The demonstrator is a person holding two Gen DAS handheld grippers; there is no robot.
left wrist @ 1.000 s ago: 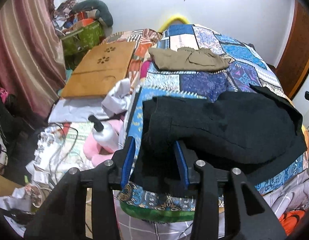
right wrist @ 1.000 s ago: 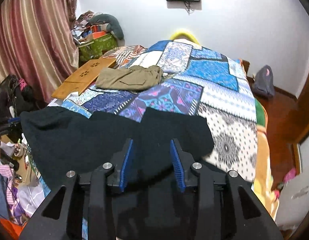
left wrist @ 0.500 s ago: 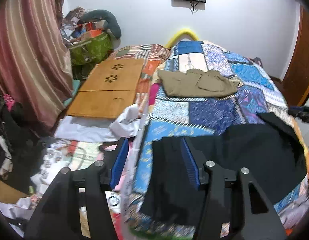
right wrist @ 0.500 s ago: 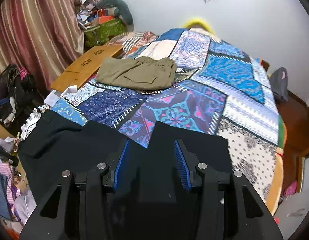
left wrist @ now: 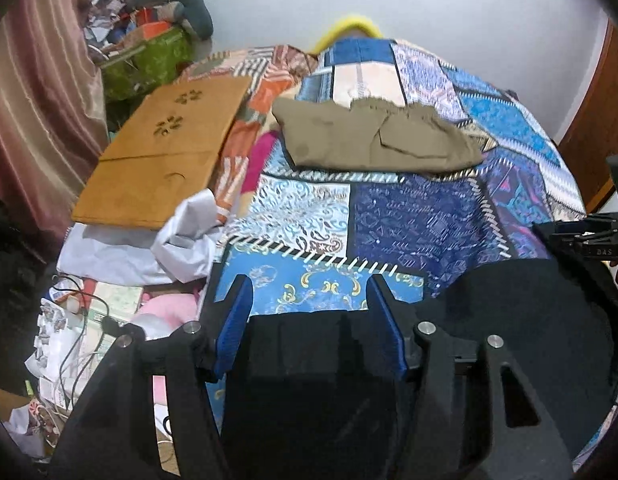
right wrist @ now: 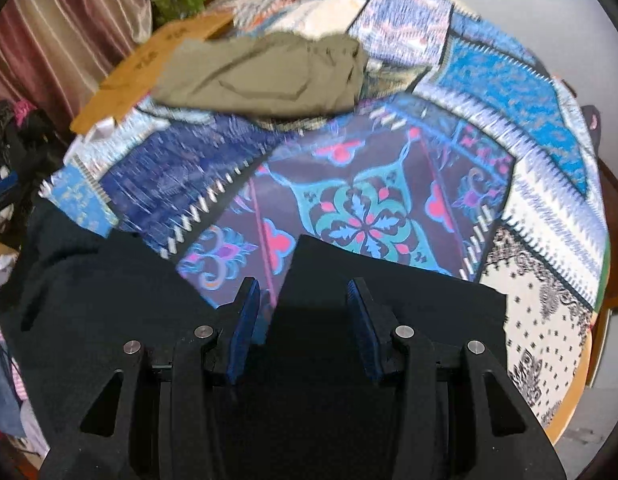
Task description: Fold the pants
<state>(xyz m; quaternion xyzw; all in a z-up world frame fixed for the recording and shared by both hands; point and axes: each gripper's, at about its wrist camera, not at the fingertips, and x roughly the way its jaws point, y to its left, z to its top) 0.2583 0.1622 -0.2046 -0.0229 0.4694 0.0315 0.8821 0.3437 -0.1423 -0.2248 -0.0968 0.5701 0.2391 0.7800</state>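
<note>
Black pants (left wrist: 529, 320) lie spread over the near end of the patchwork bedspread (left wrist: 409, 220). My left gripper (left wrist: 307, 284) hangs low over their left edge. Its blue pads stand wide apart, and the cloth lies flat between them without being pinched. My right gripper (right wrist: 303, 284) is over the other end of the black pants (right wrist: 409, 312). A square corner of the cloth juts out past its fingertips. Bedspread shows between the left pad and the cloth, so this gripper is open too. A folded khaki pair (left wrist: 369, 140) rests further up the bed, and the same khaki pair (right wrist: 261, 80) shows in the right wrist view.
A wooden lap board (left wrist: 161, 152) lies along the bed's left side, with crumpled white cloth (left wrist: 189, 236) beside it. Left of the bed the floor holds cables, papers and a pink item (left wrist: 161, 312). A striped curtain (left wrist: 29, 100) and a green bag (left wrist: 149, 60) fill the back left.
Both grippers moved forward and down toward the bed. The left jaws, shut on the black cloth a second ago, have spread wide and let it go. The right jaws widened slightly.
</note>
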